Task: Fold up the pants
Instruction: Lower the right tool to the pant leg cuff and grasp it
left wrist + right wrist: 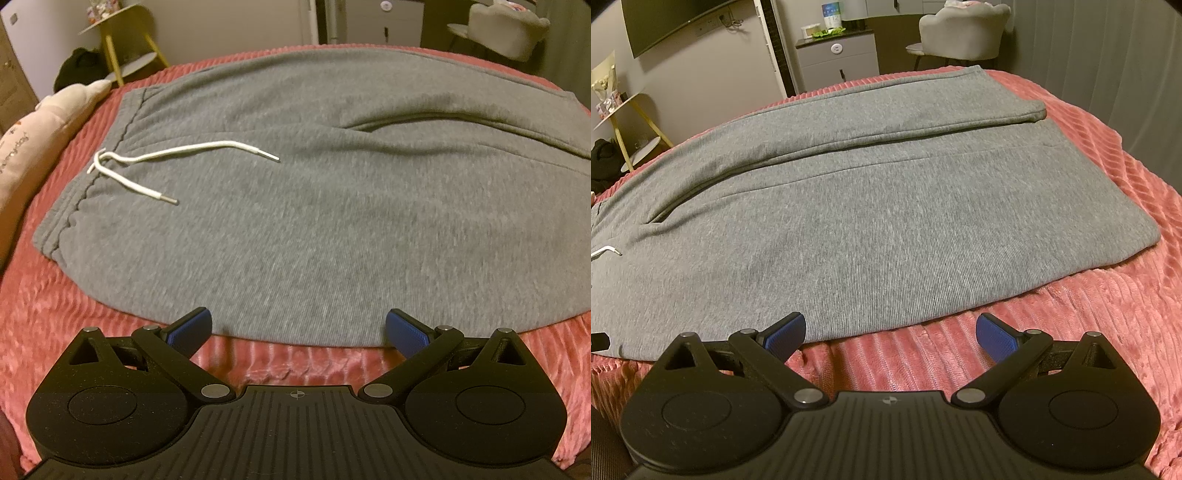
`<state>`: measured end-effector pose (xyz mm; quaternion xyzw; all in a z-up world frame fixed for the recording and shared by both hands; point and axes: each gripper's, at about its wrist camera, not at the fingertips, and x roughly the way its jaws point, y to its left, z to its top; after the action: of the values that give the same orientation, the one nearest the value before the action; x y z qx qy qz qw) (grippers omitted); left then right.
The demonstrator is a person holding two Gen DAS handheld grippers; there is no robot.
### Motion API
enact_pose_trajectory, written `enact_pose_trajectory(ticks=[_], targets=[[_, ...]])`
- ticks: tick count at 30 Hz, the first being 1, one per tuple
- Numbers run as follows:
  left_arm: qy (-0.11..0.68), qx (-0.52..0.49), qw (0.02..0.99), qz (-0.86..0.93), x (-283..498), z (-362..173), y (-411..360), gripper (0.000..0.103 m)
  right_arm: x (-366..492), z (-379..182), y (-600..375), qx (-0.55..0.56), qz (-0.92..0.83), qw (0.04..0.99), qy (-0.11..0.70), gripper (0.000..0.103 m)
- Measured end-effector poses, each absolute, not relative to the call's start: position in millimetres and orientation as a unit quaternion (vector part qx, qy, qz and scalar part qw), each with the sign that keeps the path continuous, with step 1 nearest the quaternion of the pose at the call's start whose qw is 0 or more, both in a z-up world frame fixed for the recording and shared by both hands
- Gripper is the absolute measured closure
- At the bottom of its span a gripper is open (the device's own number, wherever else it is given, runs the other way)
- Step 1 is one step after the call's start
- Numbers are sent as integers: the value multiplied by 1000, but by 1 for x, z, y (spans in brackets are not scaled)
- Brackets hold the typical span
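Note:
Grey sweatpants point(295, 206) lie spread flat on a pink ribbed bedspread point(288, 365). Their waistband point(92, 173) is at the left, with a white drawstring point(177, 151) lying loose on the fabric. In the right wrist view the two legs point(886, 206) run toward the right, side by side, hems at the far right. My left gripper point(298, 328) is open just short of the near edge of the pants, nothing between its blue pads point(190, 328). My right gripper point(890, 332) is also open at the near edge of the leg, and holds nothing.
A pale pink pillow point(40, 140) lies at the bed's left end. Beyond the bed stand a yellow-legged side table point(122, 48), a light upholstered chair point(960, 33) and a grey cabinet point(838, 55). A dark screen point(665, 22) hangs on the wall.

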<state>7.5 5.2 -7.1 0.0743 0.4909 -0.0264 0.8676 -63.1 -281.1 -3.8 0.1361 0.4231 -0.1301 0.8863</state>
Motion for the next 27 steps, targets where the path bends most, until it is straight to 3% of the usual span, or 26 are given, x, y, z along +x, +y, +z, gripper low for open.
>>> enact_pose_trajectory(ticks=[13,23,27], targets=[[476,40,879,-12,16,3,10,0,-58,1,-295,189,-109,892,396,4],[416,-58,906,57,96,15,-11,0,18,-44,-334,208,-163,865,426,4],[386,-46,914,111,128,-2,-6,0,20,-51,-329,180,-162,872,426,4]])
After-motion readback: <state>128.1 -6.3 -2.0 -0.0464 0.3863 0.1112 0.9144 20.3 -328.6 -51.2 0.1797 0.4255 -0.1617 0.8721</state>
